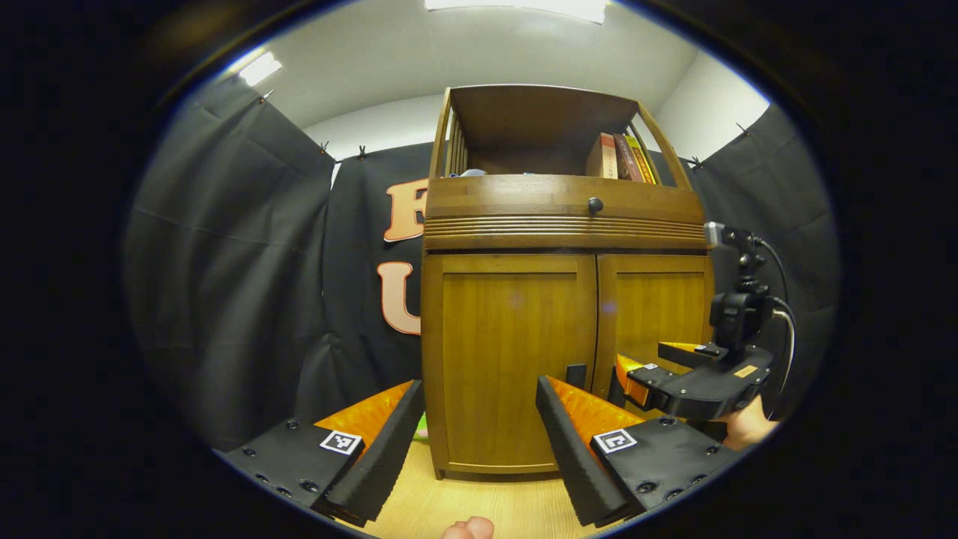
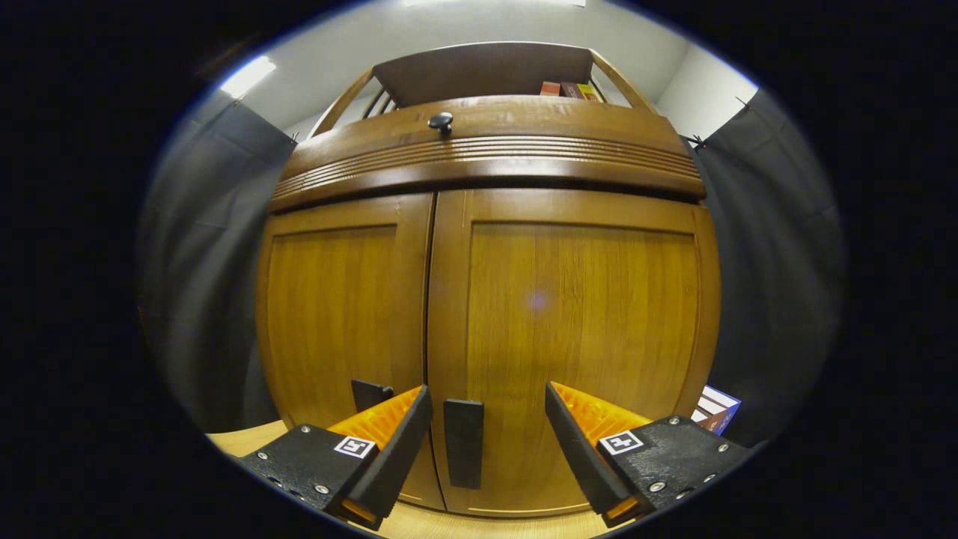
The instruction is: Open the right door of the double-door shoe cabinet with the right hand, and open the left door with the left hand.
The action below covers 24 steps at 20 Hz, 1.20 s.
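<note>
Lining up our right gripper [image 2: 486,442], jaws spread, around the right door's handle [image 2: 463,442] low on the shoe cabinet [image 2: 486,299]. We'd close squarely before pulling. Left gripper [image 1: 479,442] hangs back, also spread wide.

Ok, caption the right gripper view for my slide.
Open right claw straddles the right door's handle of the closed shoe cabinet.

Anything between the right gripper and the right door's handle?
Nothing visible. In the right gripper view the right gripper is open, and the right door's handle sits in the gap between its fingers with bare door face around it. The left door's handle lies beside the left finger, clear of the path.
</note>
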{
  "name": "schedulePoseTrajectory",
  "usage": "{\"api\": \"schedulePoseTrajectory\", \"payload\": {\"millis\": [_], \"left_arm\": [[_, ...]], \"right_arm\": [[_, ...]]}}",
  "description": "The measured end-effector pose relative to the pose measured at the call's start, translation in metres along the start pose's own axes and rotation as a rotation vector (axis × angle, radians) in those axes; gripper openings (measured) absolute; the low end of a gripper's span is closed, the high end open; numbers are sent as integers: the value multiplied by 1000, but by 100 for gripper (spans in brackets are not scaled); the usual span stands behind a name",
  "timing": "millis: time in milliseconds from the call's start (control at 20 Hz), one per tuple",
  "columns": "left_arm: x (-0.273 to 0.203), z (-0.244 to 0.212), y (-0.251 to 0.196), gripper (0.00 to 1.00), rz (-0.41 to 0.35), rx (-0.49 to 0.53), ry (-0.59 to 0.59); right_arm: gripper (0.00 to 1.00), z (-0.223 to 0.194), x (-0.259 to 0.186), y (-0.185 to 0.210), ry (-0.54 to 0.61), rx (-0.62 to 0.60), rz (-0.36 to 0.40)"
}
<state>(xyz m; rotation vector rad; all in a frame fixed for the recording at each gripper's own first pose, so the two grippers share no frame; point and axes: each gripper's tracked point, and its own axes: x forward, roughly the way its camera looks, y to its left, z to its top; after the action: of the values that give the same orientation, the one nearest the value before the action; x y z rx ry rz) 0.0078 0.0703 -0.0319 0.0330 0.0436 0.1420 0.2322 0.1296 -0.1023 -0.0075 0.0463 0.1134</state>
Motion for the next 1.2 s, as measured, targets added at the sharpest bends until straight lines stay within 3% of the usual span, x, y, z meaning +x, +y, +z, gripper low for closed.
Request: {"api": "schedulePoseTrajectory", "payload": {"millis": [50,150,200,250,300,400,450,500,600,650,800,850,900,1000,1050,1100,1200], "left_arm": [[0,0,5,98,7,0,-3],[-2,2,16,98,22,3,-10],[-3,3,21,98,28,4,-13],[-4,3,24,98,33,5,-16],[-5,3,28,98,38,6,-17],[-2,4,33,98,45,9,-19],[-2,4,36,96,47,10,-22],[-3,4,37,98,51,11,-24],[0,4,40,96,54,11,-28],[-2,4,41,95,54,10,-29],[-6,5,42,98,52,6,-30],[-6,4,43,97,50,5,-27],[-6,4,42,97,47,4,-25],[-7,5,43,98,45,5,-26],[-8,6,43,98,45,9,-28],[-10,7,43,98,47,11,-30],[-12,9,41,98,44,9,-27]], "right_arm": [[100,-7,6,-1,14,0,-6],[100,-19,17,-1,40,-11,-20],[90,-22,20,1,48,-11,-22],[99,-24,24,5,51,-9,-23],[85,-25,28,8,49,-12,-22],[77,-27,30,8,56,-19,-28],[75,-25,28,8,47,-11,-29],[82,-29,33,8,52,-8,-25],[56,-29,33,12,33,12,-12],[73,-27,31,16,30,26,0],[43,-28,34,20,32,24,13],[43,-28,32,20,32,24,21],[22,-30,33,21,39,33,30],[38,-31,32,23,45,34,37],[36,-30,31,22,43,25,32],[27,-30,29,20,45,18,29],[27,-31,24,21,47,26,44]]}}
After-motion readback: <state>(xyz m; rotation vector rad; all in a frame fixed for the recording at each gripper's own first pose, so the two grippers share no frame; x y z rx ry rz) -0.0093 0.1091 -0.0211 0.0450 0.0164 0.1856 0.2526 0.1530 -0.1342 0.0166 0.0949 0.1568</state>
